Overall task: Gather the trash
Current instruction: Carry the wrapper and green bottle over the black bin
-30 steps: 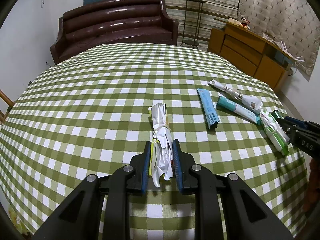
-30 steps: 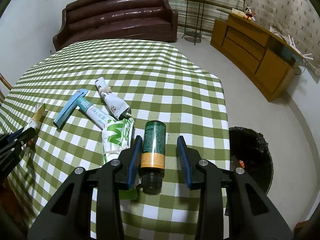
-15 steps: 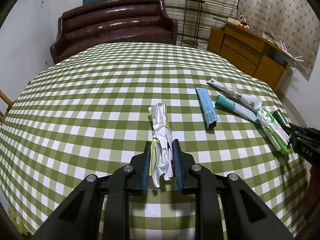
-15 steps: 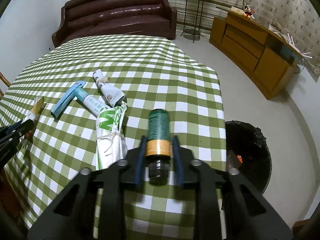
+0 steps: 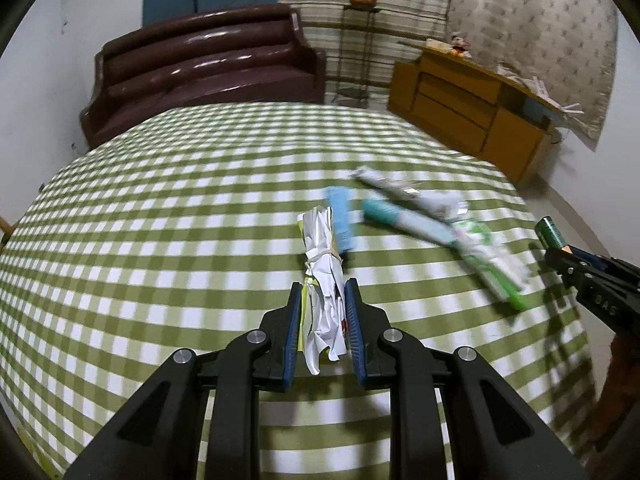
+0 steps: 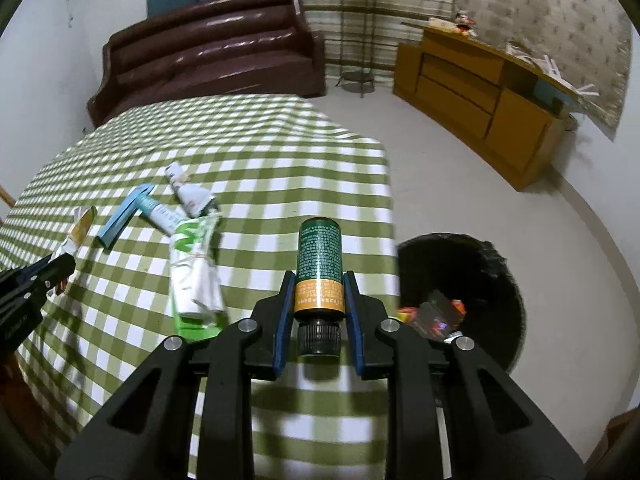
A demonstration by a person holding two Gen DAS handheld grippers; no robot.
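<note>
Green bottle [image 6: 320,268] is clamped in the right gripper [image 6: 319,308], whose jaws have just been closing on it, and the paper wad [image 5: 323,280] in the left gripper [image 5: 323,316]; both should be carried level and released only once over the bin [image 6: 492,280] beside the table [image 6: 280,160]

Both wrist views look steeply down, close, sharing the checked table [image 5: 180,208].

A home living room: leather sofa [image 5: 200,68], wooden sideboard [image 5: 464,108], checked tablecloth [image 5: 180,208].
</note>
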